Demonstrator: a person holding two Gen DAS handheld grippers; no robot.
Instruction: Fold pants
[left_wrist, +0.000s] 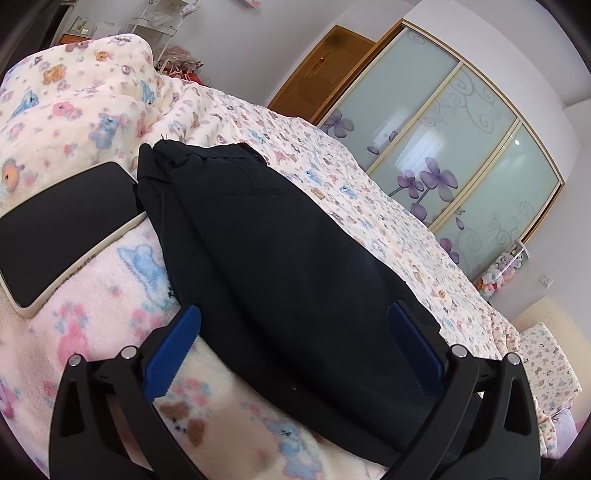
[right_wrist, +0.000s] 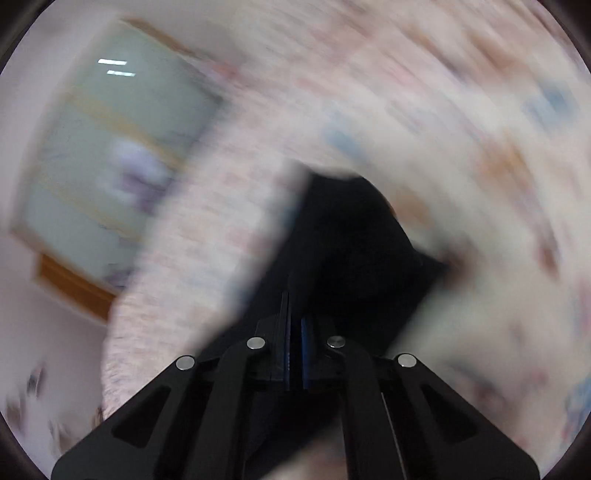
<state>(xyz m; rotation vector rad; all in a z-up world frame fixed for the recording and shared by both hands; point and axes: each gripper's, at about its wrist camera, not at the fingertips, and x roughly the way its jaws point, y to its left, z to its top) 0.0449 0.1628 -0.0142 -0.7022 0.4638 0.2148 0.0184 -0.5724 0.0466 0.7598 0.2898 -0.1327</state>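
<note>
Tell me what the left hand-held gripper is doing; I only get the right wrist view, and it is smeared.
Observer: The left hand-held gripper is open, its blue pads wide apart at the near end of the dark pants.
Operator: Are the pants laid out?
Observer: Yes, as a long strip on the printed blanket.
Operator: Anything close by?
Observer: A phone lies screen up right beside their left edge.
</note>
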